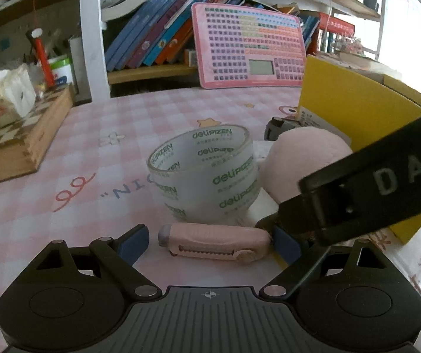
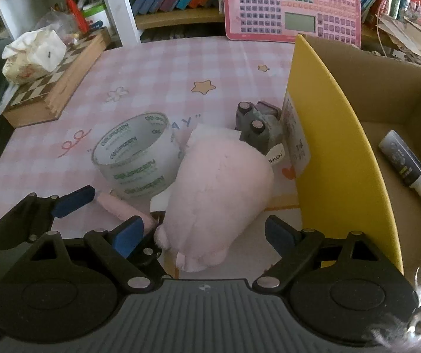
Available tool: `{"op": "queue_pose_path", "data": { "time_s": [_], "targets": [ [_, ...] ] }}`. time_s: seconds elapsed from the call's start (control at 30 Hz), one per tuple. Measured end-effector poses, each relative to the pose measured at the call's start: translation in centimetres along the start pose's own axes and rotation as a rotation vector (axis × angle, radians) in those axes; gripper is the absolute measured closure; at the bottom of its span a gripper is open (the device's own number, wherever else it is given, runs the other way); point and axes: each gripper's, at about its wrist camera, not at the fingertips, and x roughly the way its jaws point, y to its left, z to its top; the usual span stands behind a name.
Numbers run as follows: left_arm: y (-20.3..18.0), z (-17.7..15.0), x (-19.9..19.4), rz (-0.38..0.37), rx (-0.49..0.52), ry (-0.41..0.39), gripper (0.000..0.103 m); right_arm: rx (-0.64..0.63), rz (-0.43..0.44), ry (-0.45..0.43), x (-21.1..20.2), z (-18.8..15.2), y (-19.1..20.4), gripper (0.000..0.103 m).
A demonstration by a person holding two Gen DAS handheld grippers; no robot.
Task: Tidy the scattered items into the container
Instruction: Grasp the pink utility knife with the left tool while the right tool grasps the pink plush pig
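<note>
A pink utility knife (image 1: 215,242) lies flat on the checked tablecloth, between the blue pads of my left gripper (image 1: 210,244), which is open and not pressing on it. Just behind the knife stands a roll of clear tape (image 1: 204,173). My right gripper (image 2: 204,235) is open and straddles a pink plush toy (image 2: 219,194), with a gap at its right pad. A grey toy car (image 2: 257,126) rests against the yellow cardboard box (image 2: 322,135). Inside the box lies a glue tube (image 2: 404,167). The right gripper's black finger (image 1: 372,194) crosses the left wrist view.
A wooden chessboard box (image 2: 54,82) with a tissue pack on it sits at the table's left edge. A pink toy keyboard tablet (image 2: 293,3) leans against the bookshelf behind. The two grippers are close together, and the left one's pad (image 2: 75,197) shows beside the tape.
</note>
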Motion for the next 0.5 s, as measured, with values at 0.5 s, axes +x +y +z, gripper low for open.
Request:
{"op": "queue_pose_path", "data": {
  "time_s": [0.5],
  "targets": [
    [2.3,-1.4,-4.2,0.024,-0.11,0.028,0.026,-0.001,0.009,0.033,2.3,0.2,-0.8,0.039]
  ]
}}
